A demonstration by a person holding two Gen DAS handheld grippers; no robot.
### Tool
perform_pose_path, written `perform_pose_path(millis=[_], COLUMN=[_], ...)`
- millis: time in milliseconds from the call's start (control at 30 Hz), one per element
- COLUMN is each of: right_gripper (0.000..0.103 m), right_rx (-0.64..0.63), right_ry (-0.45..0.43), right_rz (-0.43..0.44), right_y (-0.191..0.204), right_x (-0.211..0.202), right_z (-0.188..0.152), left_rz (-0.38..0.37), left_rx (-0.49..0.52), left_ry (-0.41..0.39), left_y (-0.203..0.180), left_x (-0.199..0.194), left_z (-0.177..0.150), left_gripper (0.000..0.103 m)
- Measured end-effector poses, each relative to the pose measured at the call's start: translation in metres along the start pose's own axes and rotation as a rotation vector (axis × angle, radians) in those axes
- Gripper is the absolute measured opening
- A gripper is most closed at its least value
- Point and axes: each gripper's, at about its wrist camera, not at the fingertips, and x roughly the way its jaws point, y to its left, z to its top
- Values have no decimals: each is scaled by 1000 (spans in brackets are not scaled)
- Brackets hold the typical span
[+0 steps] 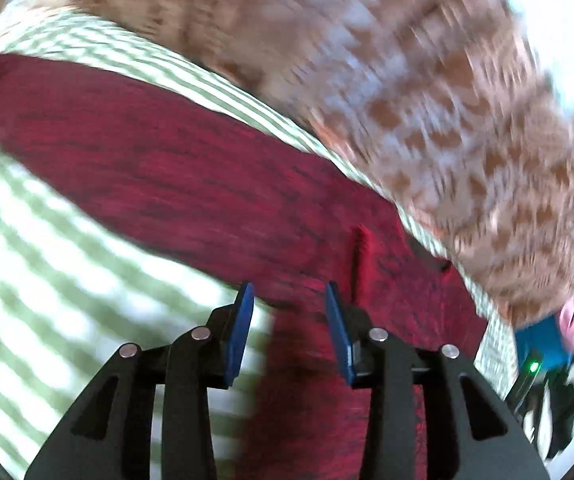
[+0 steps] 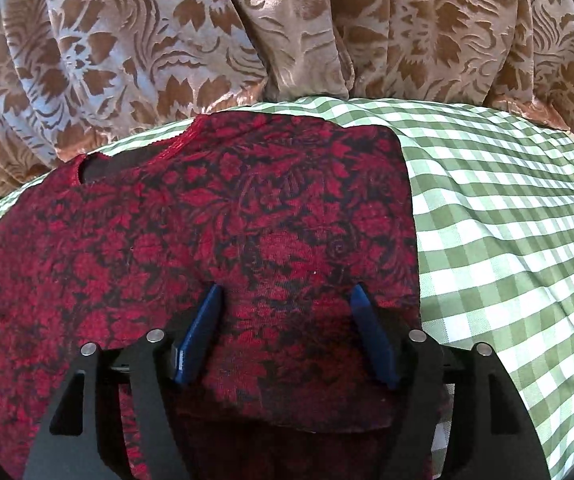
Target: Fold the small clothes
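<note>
Left wrist view is pretty smeared with blur, but you can make out the left gripper [image 1: 290, 294] with its blue pads standing apart and nothing pinched between them. It's hanging over the near edge of the red garment [image 1: 191, 168], which runs as a dark red band across the green checked cloth [image 1: 47, 240]. A brown patterned curtain [image 1: 407, 100] fills the far side, and there's something blue with a small green light at the right edge, too blurry to name.

Right wrist view is sharp. The right gripper [image 2: 287, 296] has its jaws spread wide, just above the red garment [image 2: 247, 208], not clamping it. The garment lies flat on the green checked cloth [image 2: 507, 240], neckline at the far left, curtain [image 2: 207, 40] hanging behind.
</note>
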Motion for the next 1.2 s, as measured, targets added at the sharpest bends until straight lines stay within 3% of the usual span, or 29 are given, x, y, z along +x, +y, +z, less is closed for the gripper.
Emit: perform_pose_path(millis=[233, 400, 467, 600, 733, 800, 1000, 1067, 1200], right_gripper=[68, 70, 71, 71, 72, 72, 72, 72, 72], right_rx=[-13, -30, -37, -46, -54, -57, -59, -59, -58], right_ry=[-3, -5, -5, -5, -3, -3, -4, -4, -4], right_rz=[-16, -44, -57, -63, -69, -73, -73, -72, -72], right_y=[3, 7, 8, 8, 9, 9, 9, 9, 9], right_x=[-1, -2, -1, -1, 0, 0, 0, 0, 0], right_z=[-1, 0, 0, 0, 0, 0, 0, 0, 0], left_rz=[181, 168, 169, 173, 209, 222, 275, 258, 205], left_rx=[-274, -451, -498, -562, -558, -531, -386, -349, -179], left_ry=[-162, -195, -211, -204, -202, -182, -197, -216, -249], left_y=[135, 203, 215, 231, 231, 228, 196, 182, 128], left_x=[-68, -84, -81, -67, -47, -39, -46, -54, -69], left_z=[34, 60, 68, 83, 97, 102, 109, 109, 107], left_gripper=[47, 51, 57, 56, 50, 20, 13, 13, 11])
